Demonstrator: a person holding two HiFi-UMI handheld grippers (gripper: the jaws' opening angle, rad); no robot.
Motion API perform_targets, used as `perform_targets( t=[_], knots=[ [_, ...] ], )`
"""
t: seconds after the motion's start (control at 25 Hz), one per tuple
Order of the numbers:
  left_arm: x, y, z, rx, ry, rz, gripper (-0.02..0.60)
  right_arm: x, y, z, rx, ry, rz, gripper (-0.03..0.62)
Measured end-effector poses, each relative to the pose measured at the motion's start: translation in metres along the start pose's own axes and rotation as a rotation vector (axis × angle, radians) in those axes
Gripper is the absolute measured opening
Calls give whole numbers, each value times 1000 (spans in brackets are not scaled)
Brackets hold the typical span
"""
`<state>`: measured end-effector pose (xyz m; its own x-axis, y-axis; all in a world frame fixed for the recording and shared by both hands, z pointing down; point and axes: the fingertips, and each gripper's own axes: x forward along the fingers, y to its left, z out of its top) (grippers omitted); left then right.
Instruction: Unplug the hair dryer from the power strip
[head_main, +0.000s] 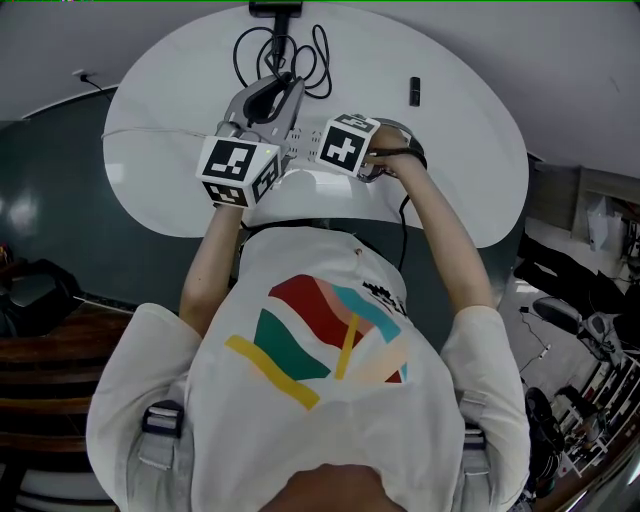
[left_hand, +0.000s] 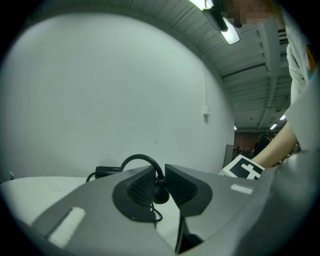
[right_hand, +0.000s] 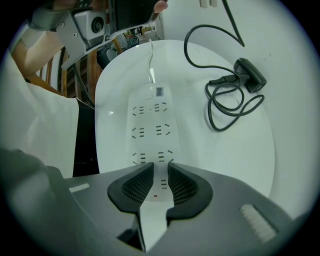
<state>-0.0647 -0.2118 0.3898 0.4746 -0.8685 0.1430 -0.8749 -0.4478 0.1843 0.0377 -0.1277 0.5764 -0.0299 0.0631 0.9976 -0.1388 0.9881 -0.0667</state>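
The left gripper (left_hand: 160, 175) is nearly closed, clamping the hair dryer's black plug (left_hand: 160, 193) above the white table (right_hand: 240, 150). The right gripper (right_hand: 160, 170) points down, its jaws half open over the near end of the white power strip (right_hand: 150, 125). The hair dryer (right_hand: 250, 74) lies beside its coiled cord (right_hand: 225, 107), near the table's far edge.

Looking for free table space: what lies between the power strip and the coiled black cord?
Only bare white table, in the right gripper view, between power strip and coiled cord.

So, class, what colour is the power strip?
The power strip is white, clearest in the right gripper view.
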Motion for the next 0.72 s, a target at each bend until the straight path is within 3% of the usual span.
perform_targets(
  t=[0.24, 0.56, 0.72],
  knots=[
    [8, 2, -15, 42, 60, 7, 54, -2, 1, 0, 9, -11, 0, 107],
    [26, 17, -33, 10, 112, 17, 54, -2, 2, 0, 15, 5, -8, 107],
    [38, 25, -56, 40, 191, 21, 54, -2, 1, -1, 27, -5, -17, 107]
  ],
)
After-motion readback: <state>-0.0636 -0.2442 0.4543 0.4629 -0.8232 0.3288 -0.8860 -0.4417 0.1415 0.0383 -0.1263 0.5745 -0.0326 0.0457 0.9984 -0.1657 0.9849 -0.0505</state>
